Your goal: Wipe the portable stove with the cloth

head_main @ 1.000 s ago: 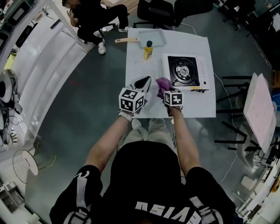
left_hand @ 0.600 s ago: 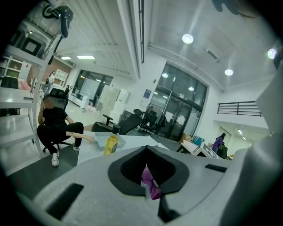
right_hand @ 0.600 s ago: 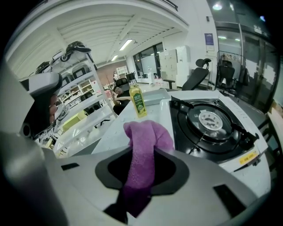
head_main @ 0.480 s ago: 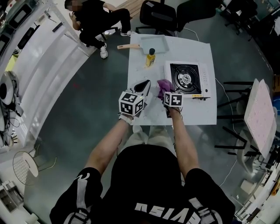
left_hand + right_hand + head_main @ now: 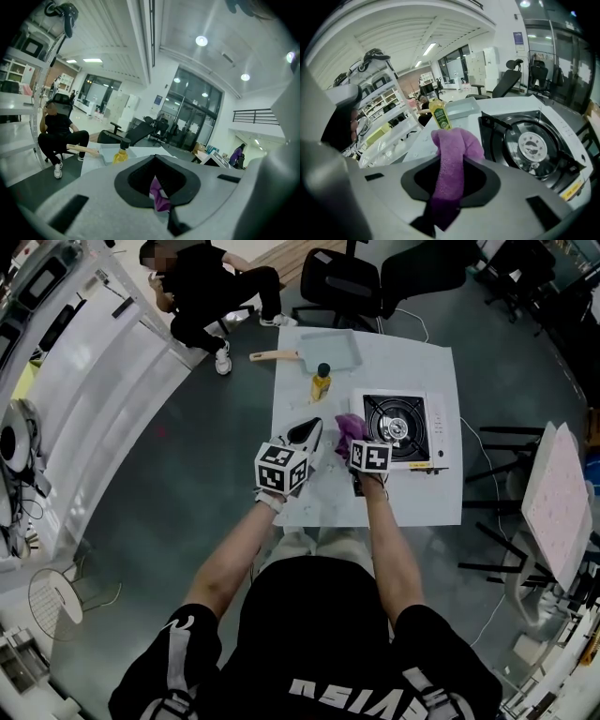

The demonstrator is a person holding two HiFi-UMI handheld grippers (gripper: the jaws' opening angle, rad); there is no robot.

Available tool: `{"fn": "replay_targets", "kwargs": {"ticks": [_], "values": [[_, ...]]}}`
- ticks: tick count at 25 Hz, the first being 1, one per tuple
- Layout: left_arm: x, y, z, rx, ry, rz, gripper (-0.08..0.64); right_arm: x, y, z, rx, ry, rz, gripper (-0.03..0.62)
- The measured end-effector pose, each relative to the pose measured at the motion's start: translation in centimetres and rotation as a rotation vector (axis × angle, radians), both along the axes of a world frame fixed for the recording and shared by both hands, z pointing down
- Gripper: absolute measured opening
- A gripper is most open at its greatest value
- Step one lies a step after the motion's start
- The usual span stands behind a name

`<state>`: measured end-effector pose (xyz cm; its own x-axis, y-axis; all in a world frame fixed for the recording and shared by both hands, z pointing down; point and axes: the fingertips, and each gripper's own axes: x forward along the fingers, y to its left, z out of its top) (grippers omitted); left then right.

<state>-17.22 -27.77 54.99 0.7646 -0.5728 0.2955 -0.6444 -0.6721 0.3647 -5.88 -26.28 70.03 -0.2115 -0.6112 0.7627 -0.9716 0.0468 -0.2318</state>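
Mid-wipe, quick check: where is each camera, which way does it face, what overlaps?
Head view: on the person's head, steeply down onto the table; arms, left gripper, right gripper show.
Left gripper view: on that gripper, almost level past the yellow bottle into the room; its jaws show.
Right gripper view: on that gripper, angled down at the portable stove; its jaws clamp the purple cloth.
Shared: head and right gripper views both show stove, cloth, bottle.

Cloth [image 5: 458, 140] end (purple) inside right hand-held gripper [image 5: 451, 161]
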Motion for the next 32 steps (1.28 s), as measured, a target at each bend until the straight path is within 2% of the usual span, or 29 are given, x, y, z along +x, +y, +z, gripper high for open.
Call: {"fn": "replay_targets", "kwargs": {"ticks": [4, 23, 32], "values": [[0.9, -1.6, -0.2, 0.0, 0.0, -0.005, 0.006, 0.0, -2.1, -0.3, 0.003, -0.041, 0.014, 0.101], [2.8, -7.2, 1.3, -0.035, -0.025, -0.053, 0.006, 2.4, -8.8, 0.1, 0.0, -0.052, -0.022, 0.101], [3.3, -8.3, 0.5, -0.028, -0.021, -0.058, 0.006, 2.7, -9.8, -0.4, 0.0, -0.055, -0.032, 0.101]]}}
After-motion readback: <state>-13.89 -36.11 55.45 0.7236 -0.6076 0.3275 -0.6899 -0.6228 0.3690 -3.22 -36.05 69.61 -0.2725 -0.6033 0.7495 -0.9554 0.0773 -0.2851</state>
